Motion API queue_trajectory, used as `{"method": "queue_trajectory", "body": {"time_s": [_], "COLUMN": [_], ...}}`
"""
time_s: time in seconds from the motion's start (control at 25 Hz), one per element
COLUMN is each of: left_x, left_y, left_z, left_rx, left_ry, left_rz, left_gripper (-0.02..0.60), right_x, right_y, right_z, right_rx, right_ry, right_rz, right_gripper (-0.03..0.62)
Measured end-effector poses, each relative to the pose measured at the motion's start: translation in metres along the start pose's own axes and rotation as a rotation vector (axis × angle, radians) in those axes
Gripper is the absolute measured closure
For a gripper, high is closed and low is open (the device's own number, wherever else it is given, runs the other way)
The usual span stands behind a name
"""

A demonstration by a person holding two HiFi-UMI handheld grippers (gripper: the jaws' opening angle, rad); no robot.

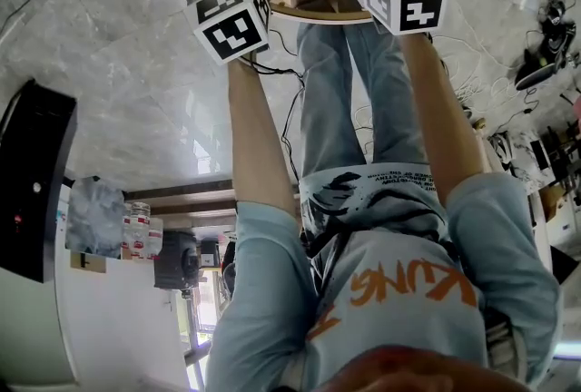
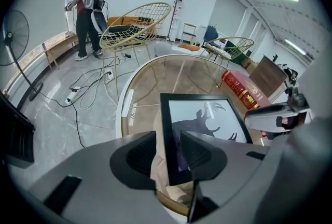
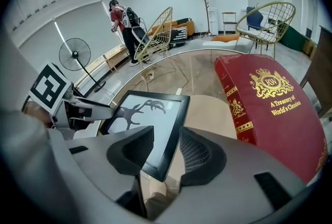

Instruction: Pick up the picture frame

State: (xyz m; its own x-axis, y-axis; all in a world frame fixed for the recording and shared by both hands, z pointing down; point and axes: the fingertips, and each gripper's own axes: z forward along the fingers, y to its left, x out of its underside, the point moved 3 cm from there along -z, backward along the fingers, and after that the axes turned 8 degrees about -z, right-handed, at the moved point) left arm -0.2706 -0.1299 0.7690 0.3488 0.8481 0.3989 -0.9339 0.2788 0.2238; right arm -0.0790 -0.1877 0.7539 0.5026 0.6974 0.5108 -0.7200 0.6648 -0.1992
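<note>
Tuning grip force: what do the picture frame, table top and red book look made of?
The picture frame: matte black border, wood or plastic, can't tell which; front looks glazed. The table top: clear glass, since the legs show through it, with a pale rim. The red book: hard cover, slight sheen, gilt print.

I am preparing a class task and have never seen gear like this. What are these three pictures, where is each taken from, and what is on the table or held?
There is no robot: a person holds a two-jaw gripper in each hand. One picture comes from a camera on the person's head, looking down along their arms. The other two come from cameras riding on the left gripper and the right gripper. On the round glass-topped table rest a black-rimmed picture frame showing an antler silhouette and a large red book with gold lettering. Each gripper's jaws stand open astride one edge of the frame. Nothing is gripped yet.
</note>
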Motion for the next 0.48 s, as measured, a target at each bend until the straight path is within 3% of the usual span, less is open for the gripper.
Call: {"method": "queue_trajectory", "body": {"time_s": [0.48], "left_x": [-0.002], "left_y": [0.001], "left_z": [0.01], "left_rx": [0.025], "left_ry": [0.034], "left_rz": [-0.013], "left_gripper": [0.431], "right_x": [-0.002], "right_y": [-0.015], "right_z": [0.023], "right_rx": [0.055], "right_ry": [0.079], "right_rz": [0.033], "right_gripper": [0.49]}}
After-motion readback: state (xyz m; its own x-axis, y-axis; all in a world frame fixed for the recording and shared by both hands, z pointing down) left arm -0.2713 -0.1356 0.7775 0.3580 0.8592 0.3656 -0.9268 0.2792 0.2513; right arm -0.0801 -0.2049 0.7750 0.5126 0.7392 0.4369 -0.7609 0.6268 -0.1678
